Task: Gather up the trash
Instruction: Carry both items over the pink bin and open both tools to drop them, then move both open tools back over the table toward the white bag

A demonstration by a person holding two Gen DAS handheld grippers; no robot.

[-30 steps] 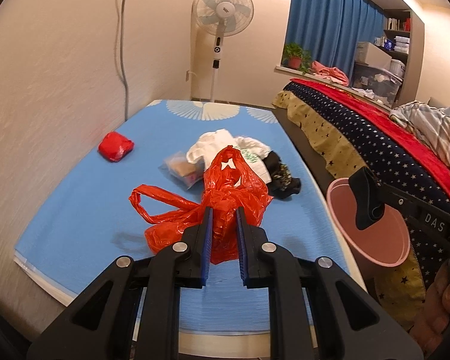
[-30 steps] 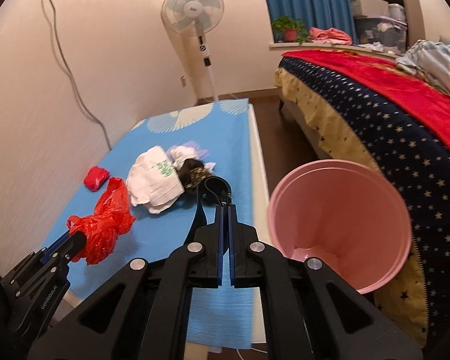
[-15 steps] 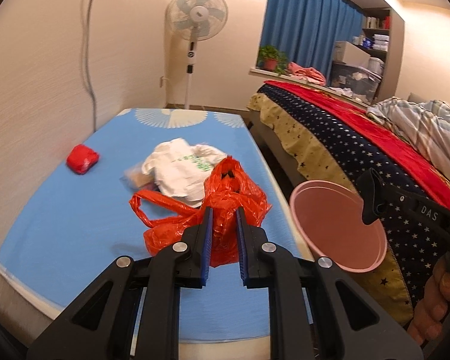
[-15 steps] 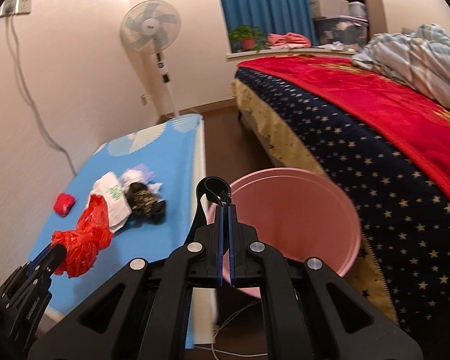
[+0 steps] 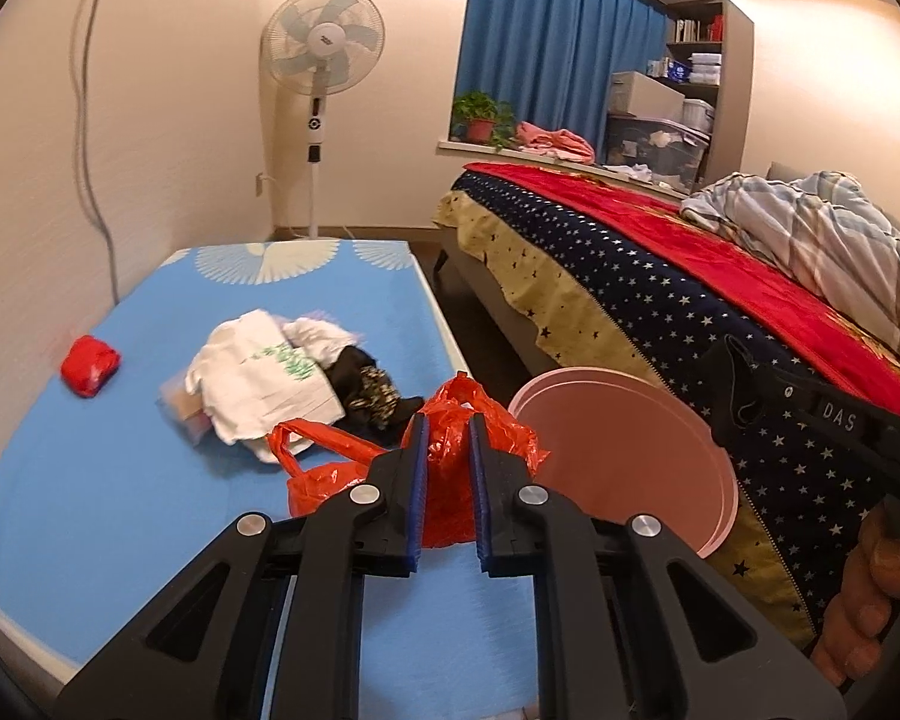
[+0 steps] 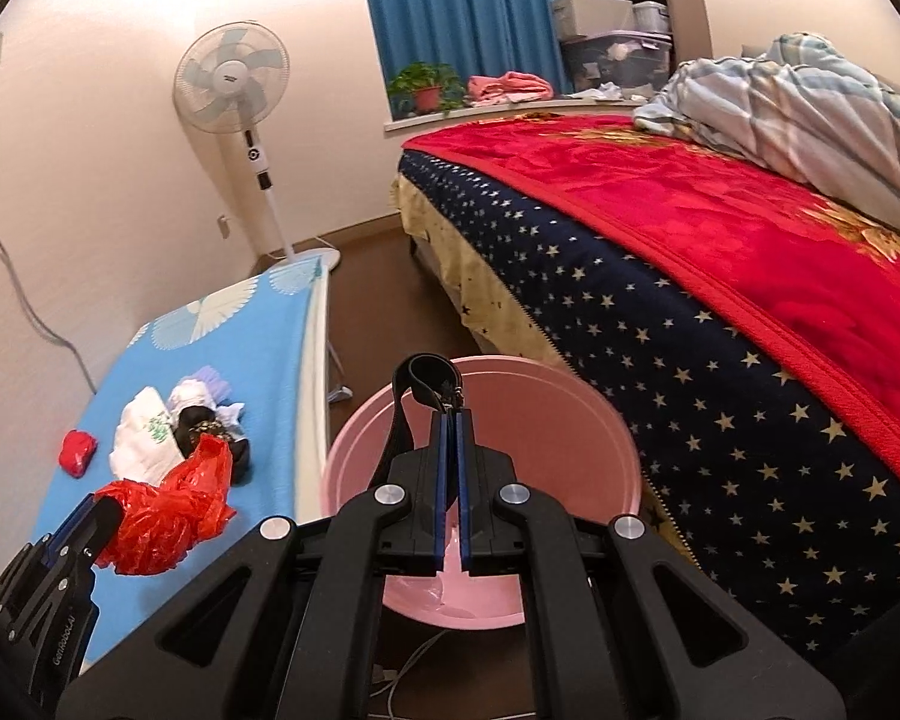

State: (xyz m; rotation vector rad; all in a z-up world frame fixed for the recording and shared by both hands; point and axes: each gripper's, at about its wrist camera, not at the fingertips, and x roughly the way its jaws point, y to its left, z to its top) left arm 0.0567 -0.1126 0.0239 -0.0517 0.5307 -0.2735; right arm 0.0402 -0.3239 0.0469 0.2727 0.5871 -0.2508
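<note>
Okay, my left claw [image 5: 447, 450], closing, grips the red plastic bag [image 5: 450, 480]; right claw [image 6: 448, 462] clenches the pink bin [image 6: 570, 396] strap [image 6: 417, 381].

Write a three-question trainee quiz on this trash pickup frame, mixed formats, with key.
1. True or false: the left gripper has the red plastic bag between its fingers.
2. Multiple choice: the pink bin stands A) on the blue mat; B) on the floor between the blue mat and the bed; C) on the bed.
3. Fill in: the small red bundle lies on the blue mat, apart from the pile of white bags, on the side nearer the ____.

Key
1. True; its jaws are closing on the bag.
2. B
3. wall
</note>
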